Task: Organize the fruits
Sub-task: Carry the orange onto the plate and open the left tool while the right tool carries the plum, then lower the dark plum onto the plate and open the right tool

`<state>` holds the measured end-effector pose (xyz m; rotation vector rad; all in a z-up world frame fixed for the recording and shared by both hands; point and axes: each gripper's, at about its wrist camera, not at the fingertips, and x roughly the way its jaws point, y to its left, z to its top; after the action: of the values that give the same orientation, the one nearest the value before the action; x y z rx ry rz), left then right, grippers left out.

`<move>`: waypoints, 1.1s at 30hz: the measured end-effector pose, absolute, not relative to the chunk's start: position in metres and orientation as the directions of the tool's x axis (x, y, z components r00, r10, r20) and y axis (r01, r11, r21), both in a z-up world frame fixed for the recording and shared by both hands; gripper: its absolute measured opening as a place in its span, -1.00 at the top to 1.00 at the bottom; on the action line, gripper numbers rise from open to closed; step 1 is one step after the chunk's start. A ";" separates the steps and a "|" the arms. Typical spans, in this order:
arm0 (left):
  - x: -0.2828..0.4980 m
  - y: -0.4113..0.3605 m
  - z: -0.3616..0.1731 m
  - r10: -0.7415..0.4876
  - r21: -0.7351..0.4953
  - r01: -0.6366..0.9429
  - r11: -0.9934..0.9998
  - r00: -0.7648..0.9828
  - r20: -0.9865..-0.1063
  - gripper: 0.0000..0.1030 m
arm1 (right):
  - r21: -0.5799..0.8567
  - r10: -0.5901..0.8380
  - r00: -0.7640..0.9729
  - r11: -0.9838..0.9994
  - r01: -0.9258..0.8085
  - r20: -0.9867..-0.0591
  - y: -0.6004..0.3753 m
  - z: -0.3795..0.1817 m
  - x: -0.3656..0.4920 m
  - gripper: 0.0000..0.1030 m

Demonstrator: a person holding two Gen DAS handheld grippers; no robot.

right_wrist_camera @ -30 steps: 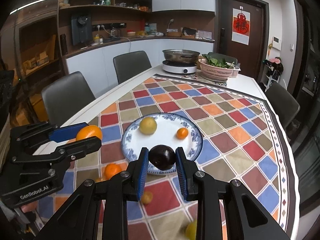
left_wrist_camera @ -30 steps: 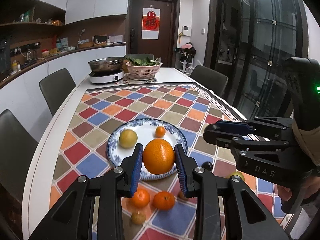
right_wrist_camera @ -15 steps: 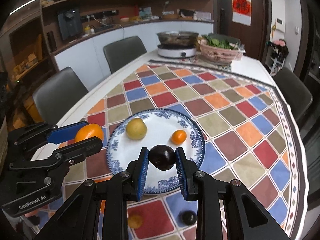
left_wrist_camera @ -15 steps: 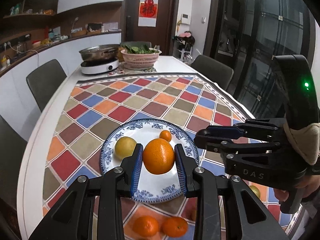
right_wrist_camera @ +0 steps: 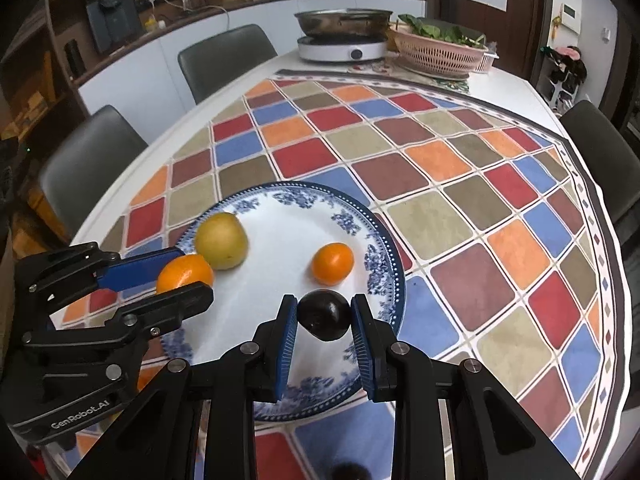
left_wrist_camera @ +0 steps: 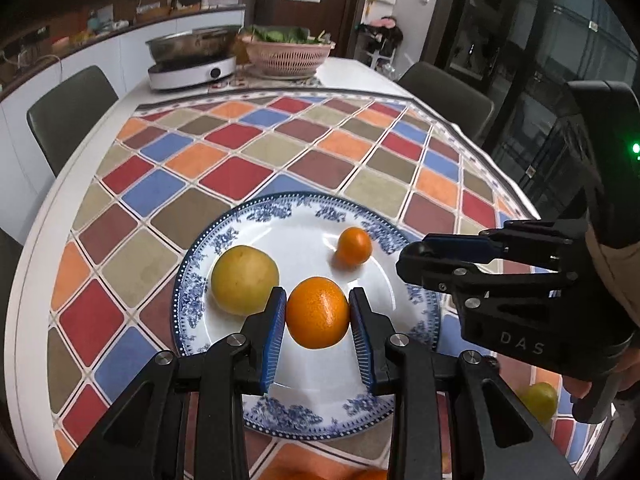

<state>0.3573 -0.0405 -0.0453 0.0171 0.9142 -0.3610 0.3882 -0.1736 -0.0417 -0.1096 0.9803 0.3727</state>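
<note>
My left gripper [left_wrist_camera: 317, 313] is shut on a large orange [left_wrist_camera: 317, 312] and holds it over the near part of a blue-and-white plate [left_wrist_camera: 280, 212]. My right gripper [right_wrist_camera: 324, 316] is shut on a dark plum [right_wrist_camera: 325, 314] over the plate's [right_wrist_camera: 360, 216] near right part. On the plate lie a yellow pear [left_wrist_camera: 244, 279] and a small tangerine [left_wrist_camera: 354, 246]; both show in the right wrist view, pear [right_wrist_camera: 221, 240] and tangerine [right_wrist_camera: 333, 263]. The left gripper with the orange [right_wrist_camera: 185, 273] appears at the left of the right wrist view.
A chequered cloth [left_wrist_camera: 248, 148] covers the table. A hotplate with a steel pan [left_wrist_camera: 192, 60] and a pink basket of greens [left_wrist_camera: 286, 52] stand at the far end. A yellow-green fruit [left_wrist_camera: 538, 400] lies near right. A dark fruit [right_wrist_camera: 350, 472] lies close below. Chairs surround the table.
Both grippers have moved forward and lower over the plate, still holding their fruits. The loose tangerines on the cloth have slid out of the left view's bottom edge.
</note>
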 end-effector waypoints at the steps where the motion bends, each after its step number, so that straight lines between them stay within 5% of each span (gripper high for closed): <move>1: 0.359 -0.041 -0.047 -0.297 -0.138 0.311 0.940 0.551 -0.780 0.38 | 0.081 0.259 0.490 0.932 -0.354 -0.832 -0.174 -0.045 0.392 0.45; 11: 0.371 -0.043 -0.059 -0.262 -0.104 0.311 0.945 0.526 -0.809 0.37 | 0.118 0.270 0.443 0.933 -0.340 -0.855 -0.172 -0.065 0.406 0.45; 21: 0.364 -0.035 -0.045 -0.228 -0.069 0.289 0.955 0.564 -0.793 0.14 | 0.109 0.265 0.455 0.934 -0.339 -0.850 -0.172 -0.059 0.401 0.43; 25: 0.354 -0.031 -0.032 -0.209 -0.043 0.280 0.959 0.599 -0.773 0.09 | 0.111 0.272 0.475 0.934 -0.339 -0.837 -0.173 -0.050 0.395 0.14; 33: 0.324 -0.021 0.000 -0.193 -0.027 0.253 0.967 0.662 -0.724 -0.04 | 0.104 0.281 0.533 0.936 -0.338 -0.798 -0.173 -0.020 0.373 0.14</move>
<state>0.3243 -0.0214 -0.0003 0.0785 0.8095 -0.2528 0.3735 -0.1730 -0.0202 -0.0655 0.9395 0.3691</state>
